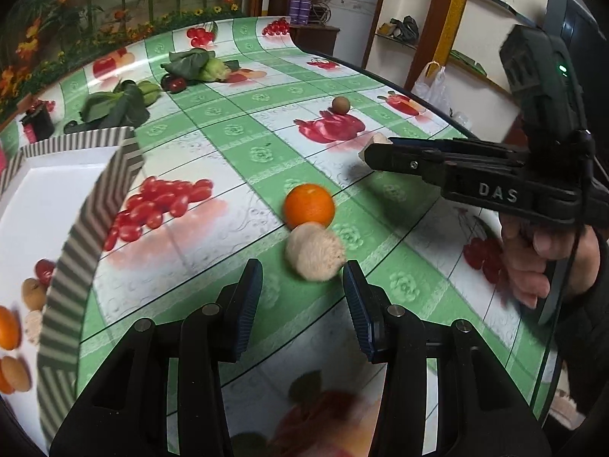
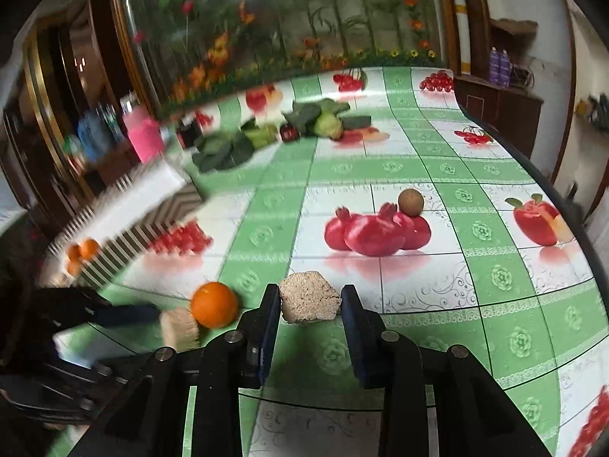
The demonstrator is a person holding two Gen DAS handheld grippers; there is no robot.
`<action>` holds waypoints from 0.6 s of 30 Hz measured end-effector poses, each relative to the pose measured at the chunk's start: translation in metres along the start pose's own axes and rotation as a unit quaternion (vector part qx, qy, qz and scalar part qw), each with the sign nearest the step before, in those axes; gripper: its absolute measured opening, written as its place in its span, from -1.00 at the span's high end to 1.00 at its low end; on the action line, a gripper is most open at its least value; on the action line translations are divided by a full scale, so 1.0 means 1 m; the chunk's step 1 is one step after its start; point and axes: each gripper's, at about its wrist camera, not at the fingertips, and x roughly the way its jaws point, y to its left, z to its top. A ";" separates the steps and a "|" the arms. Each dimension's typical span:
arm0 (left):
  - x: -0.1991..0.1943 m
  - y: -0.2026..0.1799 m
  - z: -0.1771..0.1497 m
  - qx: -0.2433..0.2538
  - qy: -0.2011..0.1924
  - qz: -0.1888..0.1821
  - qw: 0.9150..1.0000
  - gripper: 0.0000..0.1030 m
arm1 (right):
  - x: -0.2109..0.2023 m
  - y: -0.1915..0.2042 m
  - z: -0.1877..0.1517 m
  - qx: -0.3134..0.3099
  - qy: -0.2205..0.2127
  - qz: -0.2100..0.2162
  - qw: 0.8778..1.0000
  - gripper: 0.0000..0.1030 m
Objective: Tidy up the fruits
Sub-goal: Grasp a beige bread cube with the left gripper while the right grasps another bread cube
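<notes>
The right gripper was found part-open around the beige hexagonal piece, unpressed, mid-table toward the near edge; pads should be centred on opposite flats before closure.

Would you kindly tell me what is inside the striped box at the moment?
The striped box holds oranges, a red fruit and brownish round fruits. Its wall and the frame edge hide the rest.

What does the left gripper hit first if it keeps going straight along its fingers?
Likely the fuzzy beige ball, just ahead of the left gripper and nearer its right finger. The orange sits right behind it.
</notes>
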 end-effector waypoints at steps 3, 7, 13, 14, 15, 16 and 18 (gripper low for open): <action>0.004 -0.003 0.004 -0.002 0.001 -0.004 1.000 0.16 | -0.002 0.001 0.001 0.004 -0.006 0.003 1.000 0.38; 0.008 -0.007 0.007 -0.004 0.002 -0.012 1.000 0.16 | -0.001 0.003 0.002 0.001 -0.004 0.005 1.000 0.38; 0.005 -0.012 0.008 0.005 -0.009 -0.010 1.000 0.66 | -0.001 0.000 0.002 0.004 -0.006 0.005 1.000 0.38; 0.004 -0.012 0.007 0.007 -0.013 -0.009 1.000 0.68 | -0.001 0.000 0.002 0.005 -0.007 0.005 1.000 0.38; 0.002 -0.013 0.006 0.011 -0.016 -0.008 1.000 0.68 | -0.002 -0.001 0.002 0.006 -0.007 0.006 1.000 0.38; 0.000 -0.014 0.006 0.015 -0.019 -0.007 1.000 0.68 | -0.002 -0.001 0.002 0.007 -0.009 0.006 1.000 0.38; -0.004 -0.016 0.005 0.020 -0.025 -0.004 0.999 0.68 | -0.004 -0.002 0.002 0.008 -0.013 0.007 1.000 0.38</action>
